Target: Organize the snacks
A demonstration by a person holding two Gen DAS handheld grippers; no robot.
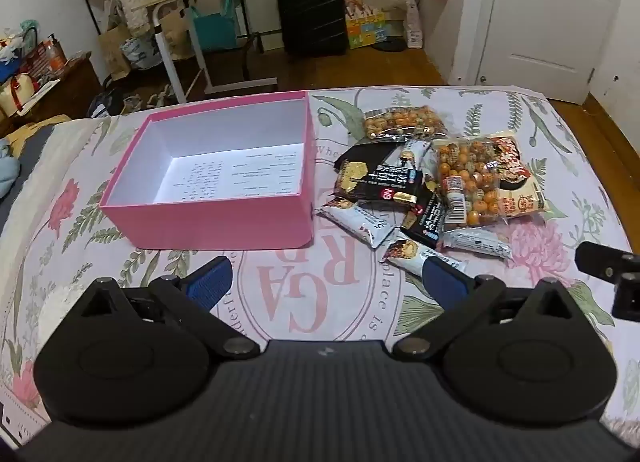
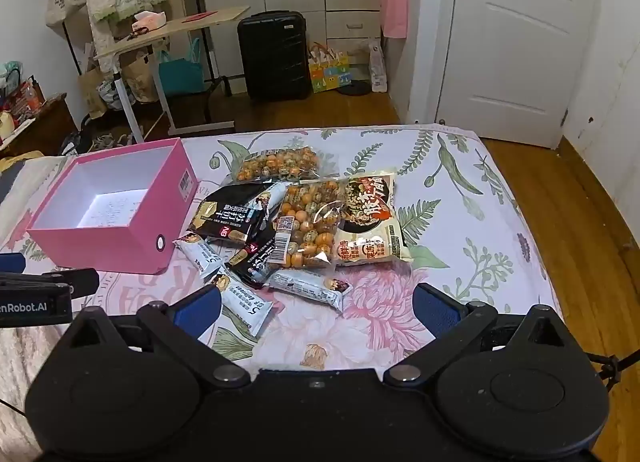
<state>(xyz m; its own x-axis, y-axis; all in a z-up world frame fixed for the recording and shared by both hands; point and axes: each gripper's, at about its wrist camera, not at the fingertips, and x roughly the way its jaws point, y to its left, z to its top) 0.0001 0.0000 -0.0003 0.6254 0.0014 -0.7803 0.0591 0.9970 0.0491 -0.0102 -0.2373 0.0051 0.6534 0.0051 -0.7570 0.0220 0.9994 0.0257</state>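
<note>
While nothing is yet packed, the pink box sits empty at the left of the bed, with the left gripper hovering near it, fingers apart and holding nothing. To its right the snack pile lies overlapped; the right gripper, fingers also spread, risks dragging neighbouring slippery wrappers, or pinching the soft bedspread beneath.
</note>
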